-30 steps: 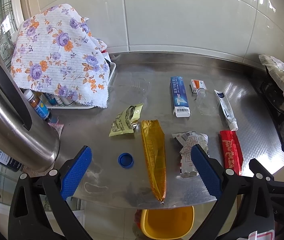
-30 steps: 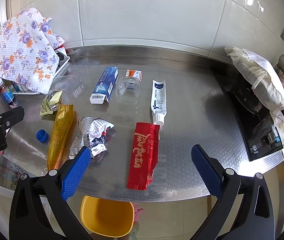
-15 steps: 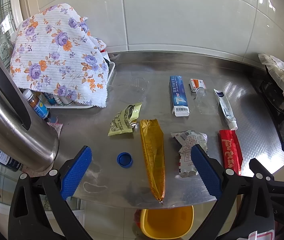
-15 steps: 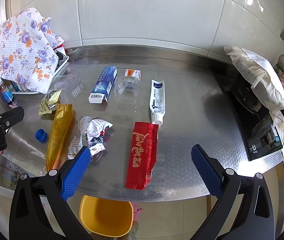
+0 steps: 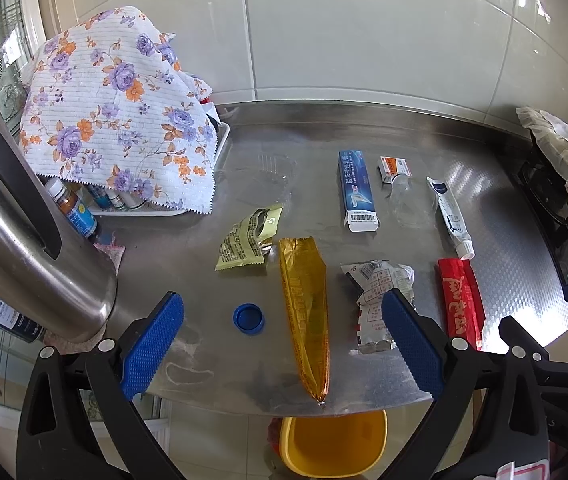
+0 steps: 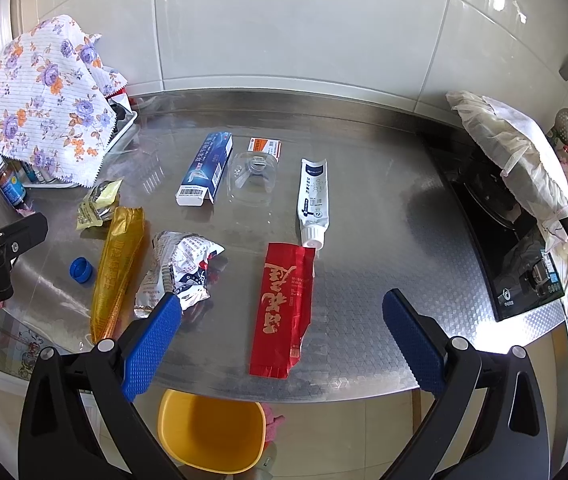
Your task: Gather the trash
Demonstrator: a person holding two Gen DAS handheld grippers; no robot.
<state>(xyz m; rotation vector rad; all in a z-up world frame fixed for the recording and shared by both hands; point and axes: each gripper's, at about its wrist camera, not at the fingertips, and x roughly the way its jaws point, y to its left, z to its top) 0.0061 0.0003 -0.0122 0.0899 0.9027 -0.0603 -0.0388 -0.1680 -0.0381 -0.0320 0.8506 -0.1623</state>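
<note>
Yellow plastic marks the nearest thing: a bin (image 6: 210,432) on the floor below the steel counter (image 6: 364,280) edge. Above that edge the left gripper (image 5: 282,344) and right gripper (image 6: 282,344) both hang spread wide, grasping nothing. On the counter beyond lie a gold wrapper (image 5: 304,312), blue bottle cap (image 5: 248,318), crumpled silver packet (image 6: 180,268) and red wrapper (image 6: 284,304). Farther back rest a toothpaste tube (image 6: 314,200) and blue carton (image 6: 206,168).
</note>
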